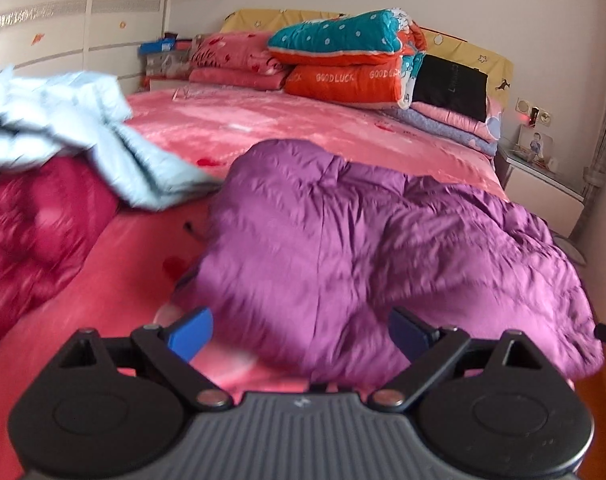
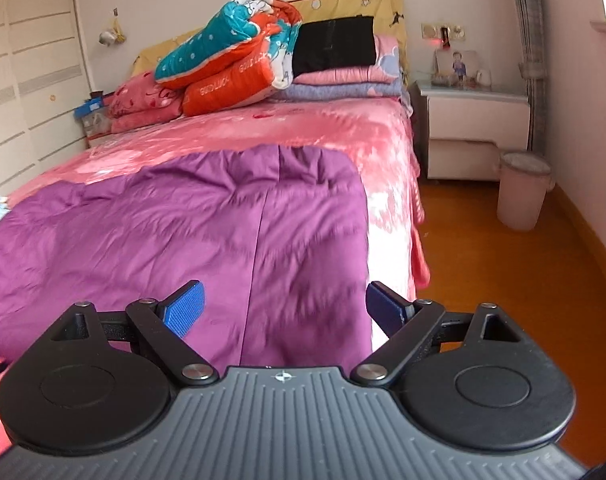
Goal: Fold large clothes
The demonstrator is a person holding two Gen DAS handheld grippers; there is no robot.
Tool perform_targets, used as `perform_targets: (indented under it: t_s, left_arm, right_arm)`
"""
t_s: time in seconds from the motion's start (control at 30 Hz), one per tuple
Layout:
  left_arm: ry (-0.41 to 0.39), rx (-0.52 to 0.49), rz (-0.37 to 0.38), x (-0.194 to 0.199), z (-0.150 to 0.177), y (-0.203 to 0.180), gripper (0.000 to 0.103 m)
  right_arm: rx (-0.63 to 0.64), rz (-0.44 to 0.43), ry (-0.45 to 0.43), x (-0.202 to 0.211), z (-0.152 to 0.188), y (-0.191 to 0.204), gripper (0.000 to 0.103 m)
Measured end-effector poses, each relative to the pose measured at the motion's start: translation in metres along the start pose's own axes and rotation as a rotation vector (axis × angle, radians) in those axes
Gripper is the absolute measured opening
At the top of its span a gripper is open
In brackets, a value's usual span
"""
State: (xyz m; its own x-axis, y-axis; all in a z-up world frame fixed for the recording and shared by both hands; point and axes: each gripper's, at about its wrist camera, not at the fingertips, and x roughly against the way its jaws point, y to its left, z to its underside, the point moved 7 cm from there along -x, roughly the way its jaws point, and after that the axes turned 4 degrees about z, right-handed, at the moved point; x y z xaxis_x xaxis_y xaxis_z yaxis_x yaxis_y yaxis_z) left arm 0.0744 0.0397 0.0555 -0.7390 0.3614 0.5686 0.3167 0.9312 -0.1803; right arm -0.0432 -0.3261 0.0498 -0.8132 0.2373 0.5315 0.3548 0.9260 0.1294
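Observation:
A large purple padded coat [image 1: 363, 248] lies bunched on the pink bed [image 1: 239, 120]. In the right wrist view the coat [image 2: 183, 220] lies spread flatter, with its edge near the bed's right side. My left gripper [image 1: 301, 334] is open and empty, just above the near edge of the coat. My right gripper [image 2: 285, 310] is open and empty, over the coat's near right part. A dark red padded garment [image 1: 31, 232] lies at the left with a light blue garment [image 1: 83, 128] on top of it.
Folded quilts and pillows [image 1: 343, 60] are stacked at the head of the bed [image 2: 303, 128]. A white nightstand [image 2: 471, 120] and a pink bin [image 2: 523, 188] stand on the orange floor [image 2: 523, 280] to the right. A white wardrobe [image 1: 75, 12] is at the far left.

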Motion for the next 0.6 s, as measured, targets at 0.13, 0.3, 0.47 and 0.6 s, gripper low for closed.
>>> perform_targets:
  t_s: [0.13,0.3,0.47,0.6]
  left_arm:
    - [0.012,0.008,0.029,0.032,0.013,0.002,0.095]
    - [0.03,0.006,0.068,0.061,0.018,0.005,0.096]
    - [0.004,0.023,0.09,0.075,0.0,0.018,0.098]
    - [-0.007,0.06,0.117,0.069,-0.016,0.03,0.098]
  right_arm:
    - [-0.052,-0.028,0.051,0.028,0.019,-0.016,0.103]
    - [-0.129,-0.072,0.119,0.06,0.035,-0.04,0.103]
    - [-0.366,-0.183,0.181,0.071,0.045,-0.077,0.103]
    - [-0.488,-0.214,0.184,0.074,0.049,-0.104,0.103]
